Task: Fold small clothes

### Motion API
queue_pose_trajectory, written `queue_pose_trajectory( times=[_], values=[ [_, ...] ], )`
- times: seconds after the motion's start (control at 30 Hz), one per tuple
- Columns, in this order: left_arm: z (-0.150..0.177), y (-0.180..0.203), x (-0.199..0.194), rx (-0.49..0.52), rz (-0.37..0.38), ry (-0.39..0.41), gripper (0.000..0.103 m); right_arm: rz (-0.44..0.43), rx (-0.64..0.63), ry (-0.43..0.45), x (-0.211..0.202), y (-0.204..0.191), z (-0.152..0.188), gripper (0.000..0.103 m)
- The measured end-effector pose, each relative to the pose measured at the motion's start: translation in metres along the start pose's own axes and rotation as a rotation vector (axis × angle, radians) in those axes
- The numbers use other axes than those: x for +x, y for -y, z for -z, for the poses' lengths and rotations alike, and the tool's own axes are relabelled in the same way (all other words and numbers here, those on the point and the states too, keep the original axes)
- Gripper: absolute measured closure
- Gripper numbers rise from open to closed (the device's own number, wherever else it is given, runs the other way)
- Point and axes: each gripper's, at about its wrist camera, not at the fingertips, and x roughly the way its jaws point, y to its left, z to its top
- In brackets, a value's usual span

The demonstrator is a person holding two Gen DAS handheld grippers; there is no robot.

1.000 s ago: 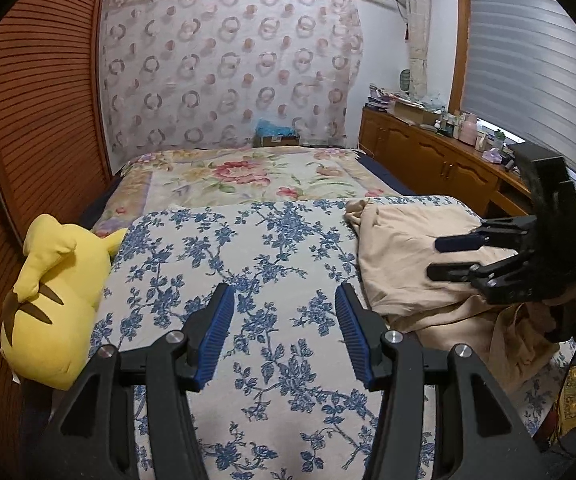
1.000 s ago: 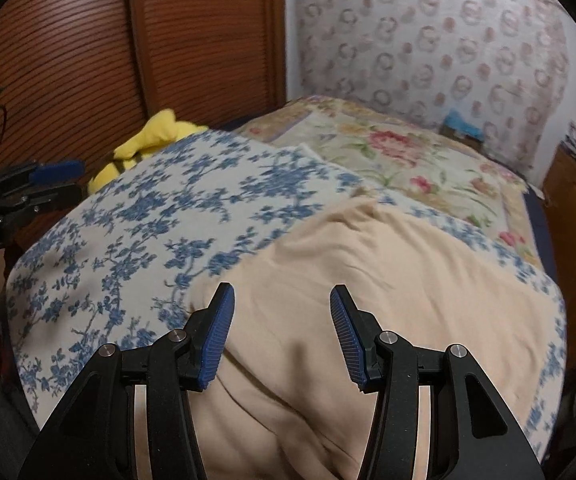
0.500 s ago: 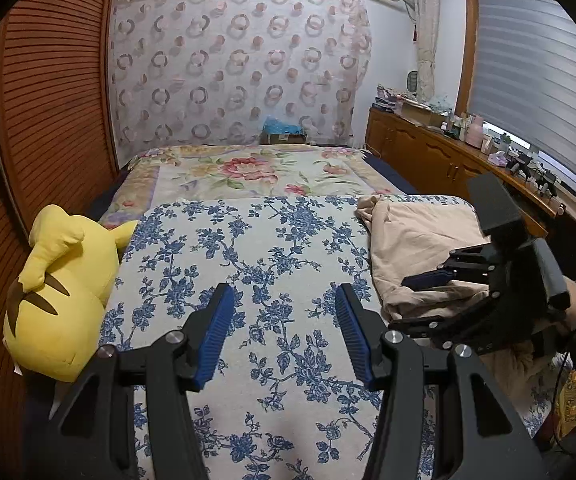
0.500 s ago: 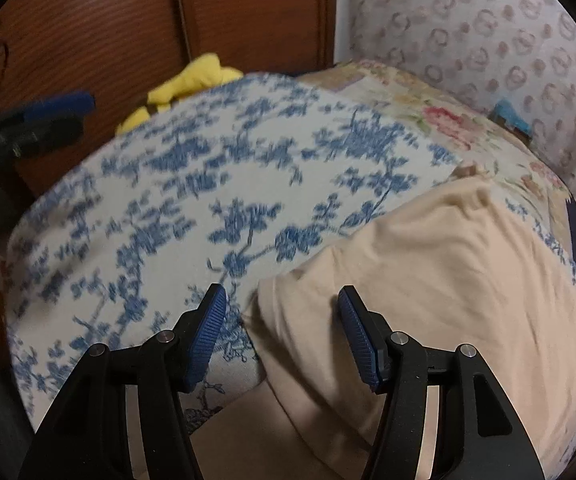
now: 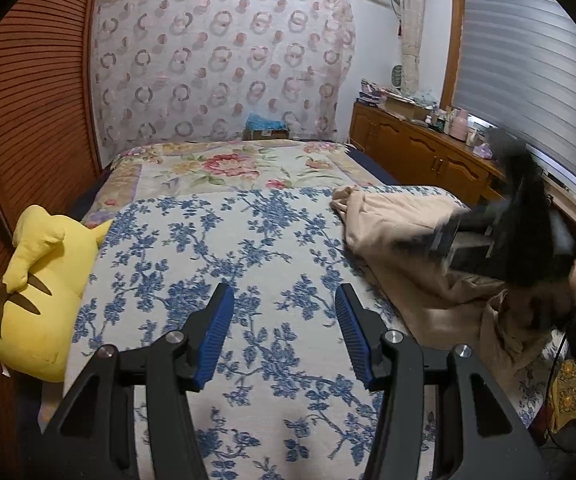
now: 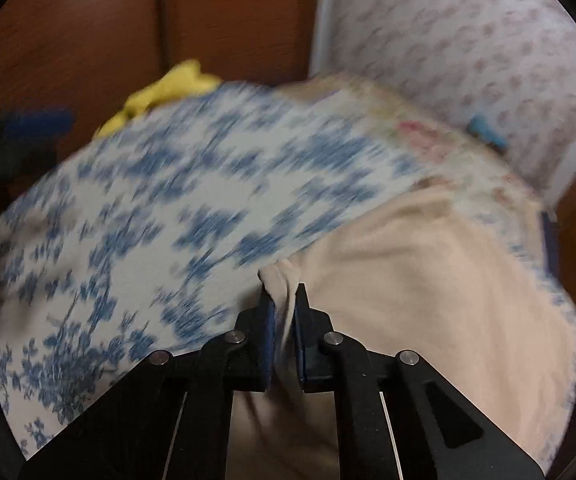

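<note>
Here my right gripper (image 6: 284, 312) has just snapped closed, pinching the beige cloth (image 6: 428, 280); only my left wrist view shows my left gripper (image 5: 284, 336) half open and empty over the blue-flowered bedspread (image 5: 216, 248).

A blue-floral bedspread (image 5: 224, 248) covers the near part of the bed, with a pink-flowered quilt (image 5: 228, 164) lying beyond it toward the far wall. A yellow plush toy (image 5: 36, 296) rests at the bedspread's left edge against the slatted wooden panel (image 5: 36, 112); a circle-patterned curtain (image 5: 224, 64) hangs behind the bed. A wooden cabinet (image 5: 420, 156) cluttered with small items stands under the window blind (image 5: 528, 80) on the right.
</note>
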Motion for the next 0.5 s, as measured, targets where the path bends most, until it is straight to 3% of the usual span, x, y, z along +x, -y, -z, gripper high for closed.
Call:
queue_pose_trajectory(
  times=[0.1,0.27,0.5],
  values=[
    [0.001,0.006,0.004,0.008,0.012,-0.008,0.051,0.056,0.049,0.076,-0.037,0.035,-0.01,0.098],
    [0.003,0.021,0.008,0.018,0.052,-0.017,0.051,0.194,0.114,0.108,-0.078,0.102,-0.018,0.098],
    [0.005,0.039,0.008,0.041,0.101,-0.031,0.051,0.421,0.263,0.029,-0.075,0.197,0.005,0.098]
  ],
)
